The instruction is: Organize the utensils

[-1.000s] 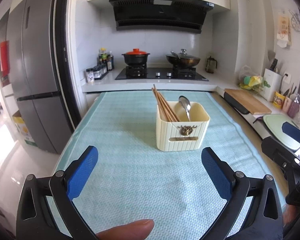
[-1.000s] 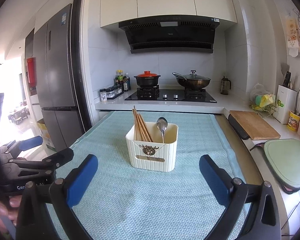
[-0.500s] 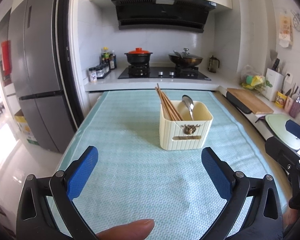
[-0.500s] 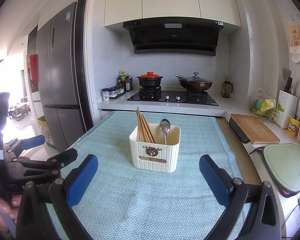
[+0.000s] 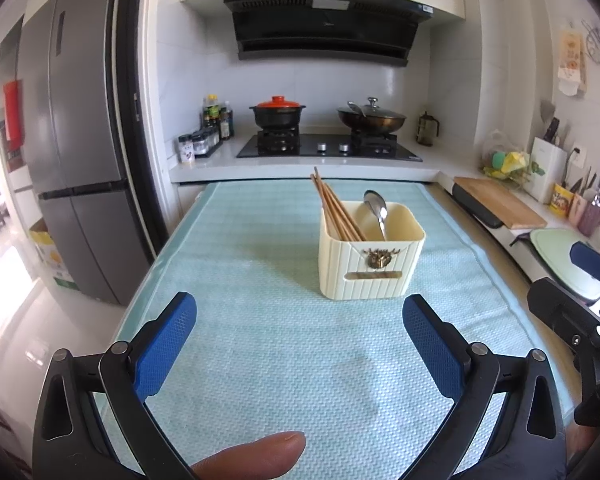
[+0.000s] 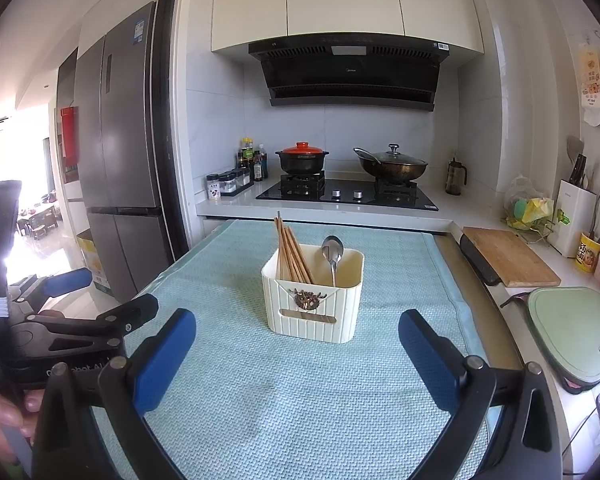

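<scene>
A cream ribbed utensil holder (image 5: 370, 258) (image 6: 313, 294) stands on the light blue cloth (image 5: 260, 280) (image 6: 400, 272). In it stand several wooden chopsticks (image 5: 336, 210) (image 6: 292, 248), leaning left, and a metal spoon (image 5: 377, 208) (image 6: 333, 254). My left gripper (image 5: 300, 336) is open and empty, held over the cloth in front of the holder. My right gripper (image 6: 298, 344) is open and empty, also in front of the holder. Each gripper shows at the edge of the other's view.
Behind the table is a stove (image 5: 328, 146) with a red-lidded pot (image 5: 278, 112) and a wok (image 5: 370, 116). A fridge (image 5: 72, 160) stands left. A wooden board (image 6: 508, 258) and green board (image 6: 572, 328) lie on the right counter.
Both grippers have drawn back and risen slightly, so the holder sits a little farther off and more of the kitchen shows. Both jaws stay open.
</scene>
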`<move>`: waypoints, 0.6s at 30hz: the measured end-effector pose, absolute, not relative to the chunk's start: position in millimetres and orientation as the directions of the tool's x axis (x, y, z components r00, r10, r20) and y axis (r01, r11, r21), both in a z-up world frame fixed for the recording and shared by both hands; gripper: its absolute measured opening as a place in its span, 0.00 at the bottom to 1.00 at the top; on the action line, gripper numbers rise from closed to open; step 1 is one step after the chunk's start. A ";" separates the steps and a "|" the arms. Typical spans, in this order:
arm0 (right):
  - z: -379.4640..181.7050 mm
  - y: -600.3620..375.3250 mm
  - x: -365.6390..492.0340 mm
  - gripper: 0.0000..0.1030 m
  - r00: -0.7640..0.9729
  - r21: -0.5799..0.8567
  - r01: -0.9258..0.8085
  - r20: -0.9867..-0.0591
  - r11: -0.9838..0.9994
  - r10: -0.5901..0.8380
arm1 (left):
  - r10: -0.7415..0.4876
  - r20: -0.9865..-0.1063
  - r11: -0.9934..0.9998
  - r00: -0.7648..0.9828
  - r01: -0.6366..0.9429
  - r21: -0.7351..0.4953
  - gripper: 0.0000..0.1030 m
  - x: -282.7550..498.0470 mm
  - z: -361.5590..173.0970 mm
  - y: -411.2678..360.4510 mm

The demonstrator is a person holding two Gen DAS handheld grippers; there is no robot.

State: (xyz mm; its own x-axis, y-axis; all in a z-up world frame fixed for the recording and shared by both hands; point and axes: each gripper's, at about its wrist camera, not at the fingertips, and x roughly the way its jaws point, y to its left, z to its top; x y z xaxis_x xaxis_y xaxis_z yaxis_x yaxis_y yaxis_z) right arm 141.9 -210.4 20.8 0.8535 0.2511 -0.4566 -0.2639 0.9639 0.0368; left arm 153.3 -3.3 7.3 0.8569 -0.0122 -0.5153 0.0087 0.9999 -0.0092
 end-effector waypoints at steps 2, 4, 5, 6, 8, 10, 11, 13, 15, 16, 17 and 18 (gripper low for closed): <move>21.5 -210.1 141.0 1.00 0.853 0.037 -0.265 -0.457 0.964 0.252 | -0.014 -0.516 1.000 0.856 0.009 -0.011 1.00 153.7 7.2 -3.1; 21.7 -209.8 140.7 1.00 0.853 0.037 -0.268 -0.456 0.963 0.254 | -0.014 -0.516 1.000 0.856 0.009 -0.012 1.00 153.8 7.2 -3.1; 22.4 -210.2 140.0 1.00 0.853 0.036 -0.269 -0.455 0.962 0.256 | -0.014 -0.517 1.000 0.856 0.010 -0.012 1.00 153.5 7.3 -3.1; 23.3 -208.8 139.2 1.00 0.853 0.034 -0.270 -0.454 0.962 0.256 | -0.014 -0.516 1.000 0.856 0.009 -0.011 1.00 153.6 7.2 -2.9; 24.2 -208.4 138.8 1.00 0.854 0.032 -0.271 -0.452 0.962 0.256 | -0.013 -0.516 1.000 0.856 0.008 -0.012 1.00 154.0 7.2 -2.7; 25.8 -207.5 137.9 1.00 0.855 0.031 -0.272 -0.450 0.962 0.256 | -0.013 -0.518 1.000 0.855 0.007 -0.014 1.00 153.5 6.8 -2.7; 26.0 -207.6 137.7 1.00 0.856 0.030 -0.272 -0.449 0.962 0.257 | -0.013 -0.518 1.000 0.855 0.007 -0.014 1.00 153.0 6.5 -2.8; 26.4 -207.1 137.1 1.00 0.856 0.030 -0.272 -0.449 0.962 0.256 | -0.014 -0.519 1.000 0.855 0.007 -0.014 1.00 152.6 6.3 -2.8; 26.4 -207.2 137.1 1.00 0.855 0.030 -0.273 -0.451 0.962 0.257 | -0.014 -0.519 1.000 0.855 0.008 -0.014 1.00 152.3 6.2 -3.8; 26.5 -207.5 137.1 1.00 0.854 0.030 -0.273 -0.452 0.961 0.257 | -0.014 -0.519 1.000 0.855 0.008 -0.015 1.00 152.5 6.4 -4.0; 26.6 -207.3 136.9 1.00 0.854 0.030 -0.273 -0.452 0.962 0.257 | -0.014 -0.519 1.000 0.855 0.007 -0.014 1.00 152.6 6.3 -4.1; 26.7 -207.2 136.8 1.00 0.854 0.029 -0.273 -0.452 0.962 0.256 | -0.013 -0.519 1.000 0.855 0.007 -0.014 1.00 152.2 6.2 -4.5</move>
State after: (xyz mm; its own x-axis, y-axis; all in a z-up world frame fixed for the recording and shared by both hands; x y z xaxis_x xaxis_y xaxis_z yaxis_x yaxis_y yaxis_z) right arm 136.8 -207.2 26.7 0.8543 0.2562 -0.4523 -0.2731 0.9616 0.0290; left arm 152.2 -4.5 6.2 0.8548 -0.0133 -0.5187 0.0069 0.9999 -0.0141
